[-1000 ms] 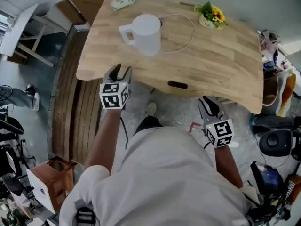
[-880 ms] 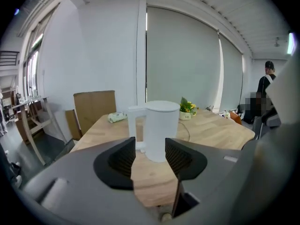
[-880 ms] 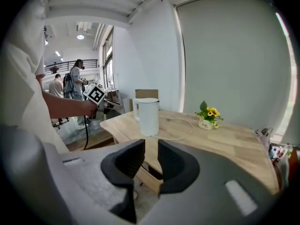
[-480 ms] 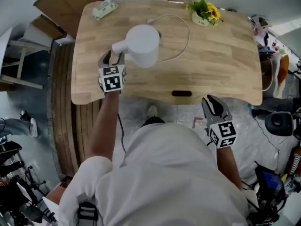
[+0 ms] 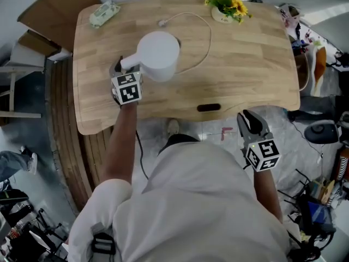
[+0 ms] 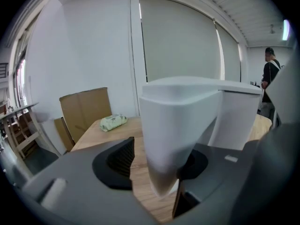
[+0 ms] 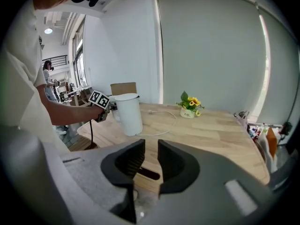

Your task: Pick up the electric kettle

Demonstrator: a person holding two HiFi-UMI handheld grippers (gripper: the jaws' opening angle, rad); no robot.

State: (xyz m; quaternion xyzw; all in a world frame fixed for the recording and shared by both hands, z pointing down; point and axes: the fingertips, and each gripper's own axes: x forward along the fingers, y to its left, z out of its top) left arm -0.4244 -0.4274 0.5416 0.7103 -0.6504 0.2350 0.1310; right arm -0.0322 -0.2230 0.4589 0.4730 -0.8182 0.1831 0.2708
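**Head view.** The kettle [image 5: 159,53] stands upright on the wooden table [image 5: 245,64], left of centre. Its cord [image 5: 206,34] loops away to the far right. Your left gripper [image 5: 121,66] is at the kettle's handle [image 5: 130,62], on the kettle's left side. Your right gripper [image 5: 252,125] hangs off the table's near edge, well apart from the kettle. A flower pot [image 5: 224,7] sits at the far edge, and a pack of wipes [image 5: 103,13] lies at the far left corner.

**Left gripper view.** Your jaws stand wide, one on each side of the handle. The right jaw appears to touch it. A sliver of table shows between the left jaw and the handle, so the grip is not closed.

**Right gripper view.** Your jaws stand narrow, with a slim gap and nothing between them. The kettle shows far off to the left on the table.
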